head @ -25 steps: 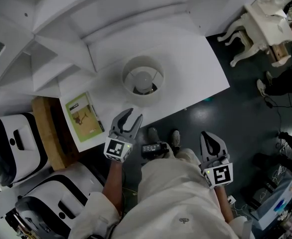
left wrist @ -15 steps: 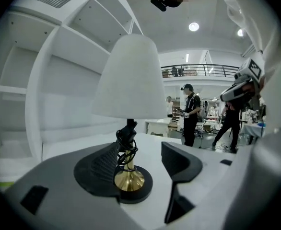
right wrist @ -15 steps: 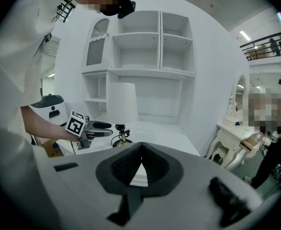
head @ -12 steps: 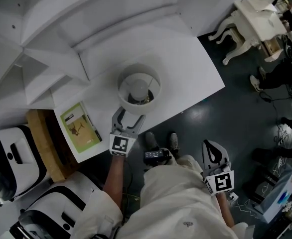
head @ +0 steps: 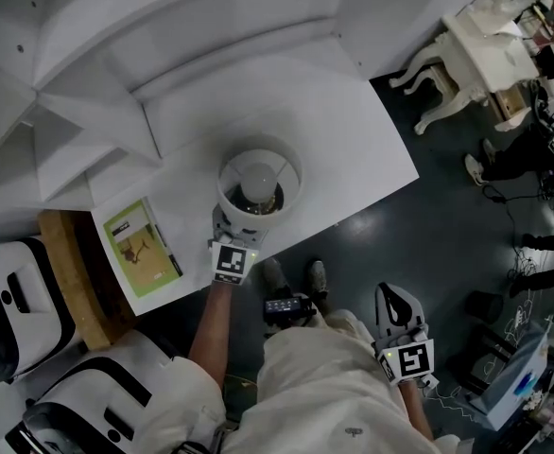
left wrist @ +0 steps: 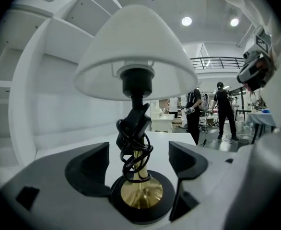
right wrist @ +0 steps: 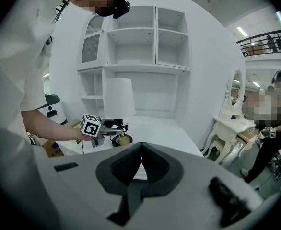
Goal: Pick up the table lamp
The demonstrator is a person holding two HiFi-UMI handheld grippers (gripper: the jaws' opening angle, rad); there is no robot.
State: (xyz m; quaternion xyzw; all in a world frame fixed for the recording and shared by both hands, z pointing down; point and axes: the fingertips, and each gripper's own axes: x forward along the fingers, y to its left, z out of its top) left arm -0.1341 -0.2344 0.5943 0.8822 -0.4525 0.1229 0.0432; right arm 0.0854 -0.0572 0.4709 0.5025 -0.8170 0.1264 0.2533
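The table lamp [head: 258, 183] stands on the white table [head: 353, 149], its white shade seen from above. In the left gripper view the shade [left wrist: 135, 56] tops a brass stem and round base [left wrist: 140, 193], with a black cord [left wrist: 133, 138] wound round the stem. My left gripper [left wrist: 139, 159] reaches under the shade [head: 230, 227]. Its jaws have just been opening and stand wide on either side of the stem, not touching it. My right gripper [head: 397, 296] hangs off the table by the person's side, jaws together [right wrist: 140, 150] on nothing.
A green booklet [head: 140, 249] lies on the table's left part. White shelving [right wrist: 145, 56] rises behind the table. A wooden crate [head: 69, 282] and white machines [head: 12, 291] sit at the left. An ornate white dressing table [head: 485, 55] and people stand at the right.
My left gripper has moved forward to the lamp and opened its jaws, which now straddle the stem under the shade. The right gripper has hardly moved.
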